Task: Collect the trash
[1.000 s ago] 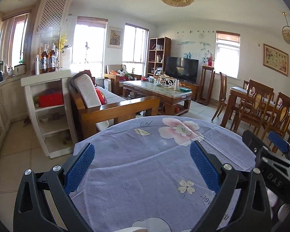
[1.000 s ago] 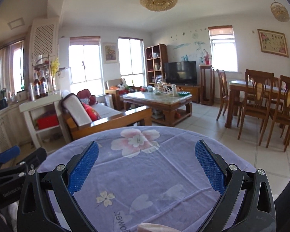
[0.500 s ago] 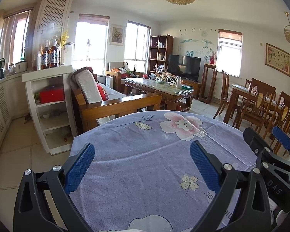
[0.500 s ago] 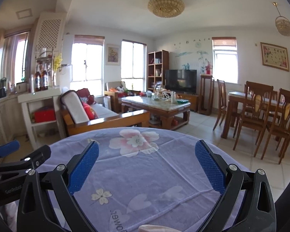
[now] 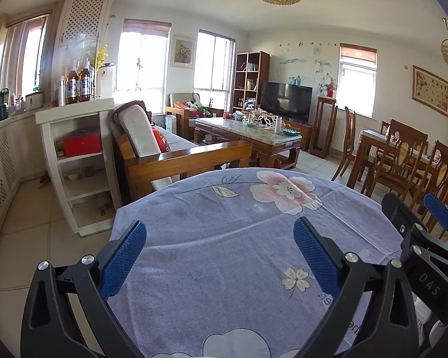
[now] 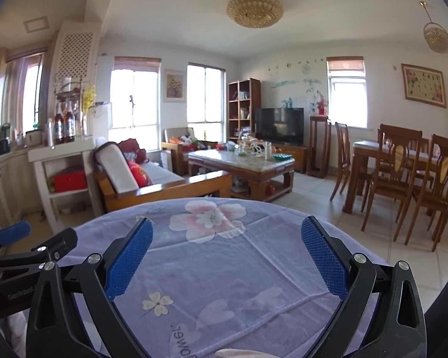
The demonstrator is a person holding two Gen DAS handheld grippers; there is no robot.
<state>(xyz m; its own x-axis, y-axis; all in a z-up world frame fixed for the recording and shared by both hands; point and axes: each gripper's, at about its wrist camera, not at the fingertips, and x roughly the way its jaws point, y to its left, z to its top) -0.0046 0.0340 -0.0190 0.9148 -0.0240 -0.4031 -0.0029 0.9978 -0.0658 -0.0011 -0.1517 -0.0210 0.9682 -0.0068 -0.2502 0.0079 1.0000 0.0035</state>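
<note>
Lilac tablecloth (image 5: 224,256) shows no trash, my left tongs (image 5: 221,253) and right tongs (image 6: 227,256) spread, gripping nothing; search step, next needs a target.

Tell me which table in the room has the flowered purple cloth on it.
The round table right under both open grippers, left and right. The coffee table has a bare marble top, and the dining table stands among chairs.
</note>
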